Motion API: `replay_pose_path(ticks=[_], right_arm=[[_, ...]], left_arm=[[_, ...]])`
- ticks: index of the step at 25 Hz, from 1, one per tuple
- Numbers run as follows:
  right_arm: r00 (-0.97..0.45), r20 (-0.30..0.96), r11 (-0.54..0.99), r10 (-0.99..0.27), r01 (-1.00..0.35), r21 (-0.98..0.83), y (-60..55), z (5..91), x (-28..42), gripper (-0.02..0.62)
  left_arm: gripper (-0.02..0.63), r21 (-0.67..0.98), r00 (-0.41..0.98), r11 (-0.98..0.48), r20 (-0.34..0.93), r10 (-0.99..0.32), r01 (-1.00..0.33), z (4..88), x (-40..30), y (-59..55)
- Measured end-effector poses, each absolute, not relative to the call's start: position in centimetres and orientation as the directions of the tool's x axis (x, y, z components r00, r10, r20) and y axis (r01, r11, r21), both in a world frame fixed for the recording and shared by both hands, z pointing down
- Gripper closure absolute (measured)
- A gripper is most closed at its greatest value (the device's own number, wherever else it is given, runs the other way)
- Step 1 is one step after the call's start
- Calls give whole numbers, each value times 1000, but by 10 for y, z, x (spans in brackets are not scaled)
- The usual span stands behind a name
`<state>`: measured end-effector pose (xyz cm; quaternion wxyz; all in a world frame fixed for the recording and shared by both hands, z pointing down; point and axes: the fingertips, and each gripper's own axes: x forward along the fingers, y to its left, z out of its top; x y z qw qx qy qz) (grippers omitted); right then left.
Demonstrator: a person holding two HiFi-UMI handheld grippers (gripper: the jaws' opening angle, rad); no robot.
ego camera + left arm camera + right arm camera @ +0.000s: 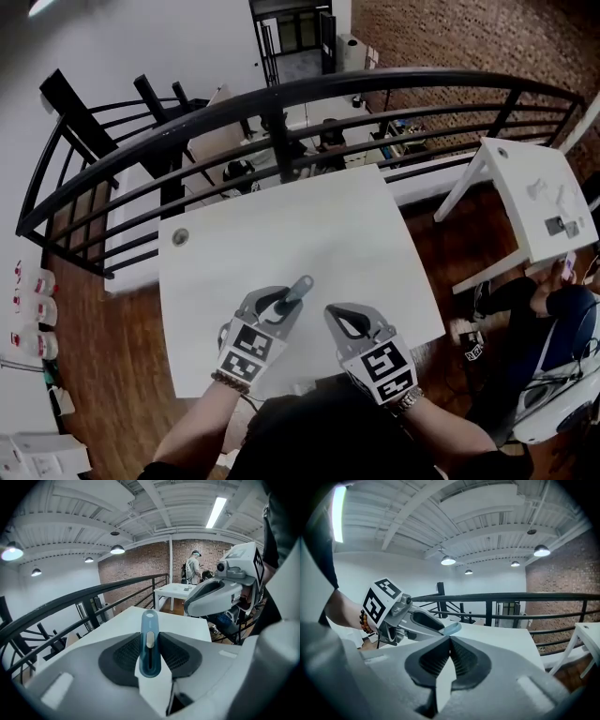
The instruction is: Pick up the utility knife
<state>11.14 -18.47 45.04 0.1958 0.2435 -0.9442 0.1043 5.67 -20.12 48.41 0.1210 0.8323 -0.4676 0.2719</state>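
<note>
A blue-grey utility knife [299, 288] with a pale slider is clamped between the pads of my left gripper [281, 302], its front end sticking out past the jaws. It hangs above the white table [281, 225], off the surface. In the left gripper view the utility knife [150, 644] stands upright between the two dark pads of my left gripper [150, 637]. My right gripper [339, 315] is just to the right, shut with nothing in it. In the right gripper view its pads meet [450, 640], and the utility knife [451, 629] pokes out of the left gripper [412, 619] beyond.
A black metal railing [309, 89] runs round the far side of the table. A cable hole [180, 237] sits at the table's far left corner. A second white table [534, 187] stands to the right, with a seated person [553, 319] beside it.
</note>
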Motion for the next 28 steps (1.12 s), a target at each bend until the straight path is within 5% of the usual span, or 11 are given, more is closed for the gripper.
replay_pose_path(ticks=[28], right_arm=[[-782,402,847,-476,-531,-31,-121,432,84,603]], left_arm=[[460,-73,418,-510,479,-772,-857,454,31,-127]])
